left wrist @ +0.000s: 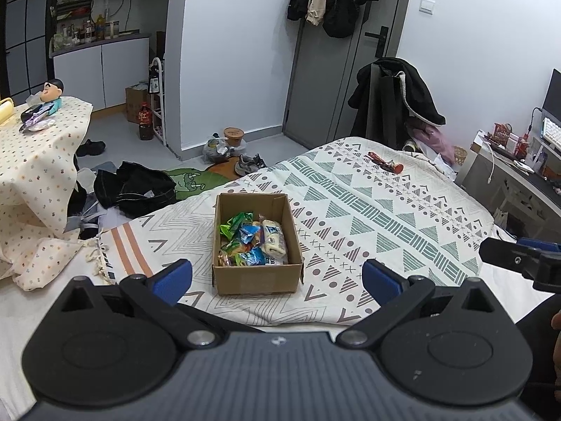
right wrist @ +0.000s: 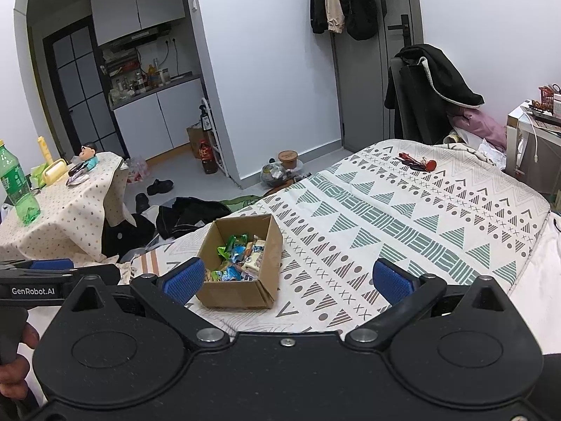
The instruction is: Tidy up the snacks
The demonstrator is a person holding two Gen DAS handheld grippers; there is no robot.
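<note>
An open cardboard box [left wrist: 257, 279] stands on the patterned bedspread [left wrist: 368, 217], holding several wrapped snacks [left wrist: 250, 240] in green, blue and cream. My left gripper [left wrist: 277, 279] hovers just in front of the box, open and empty, its blue pads [left wrist: 173, 275] spread wider than the box. In the right wrist view the same box [right wrist: 235, 294] lies left of centre, with snacks [right wrist: 240, 258] inside. My right gripper [right wrist: 289, 279] is open and empty, its left pad [right wrist: 186, 279] near the box's front left corner. Each gripper shows at the other view's edge.
A red-and-black item [left wrist: 385, 163] lies on the far part of the bed. A cloth-covered table [right wrist: 70, 207] with a green bottle [right wrist: 15, 186] stands at left. Dark clothes [left wrist: 136, 186] and shoes lie on the floor. A chair draped with a coat [right wrist: 434, 84] and a desk [left wrist: 508, 175] are at right.
</note>
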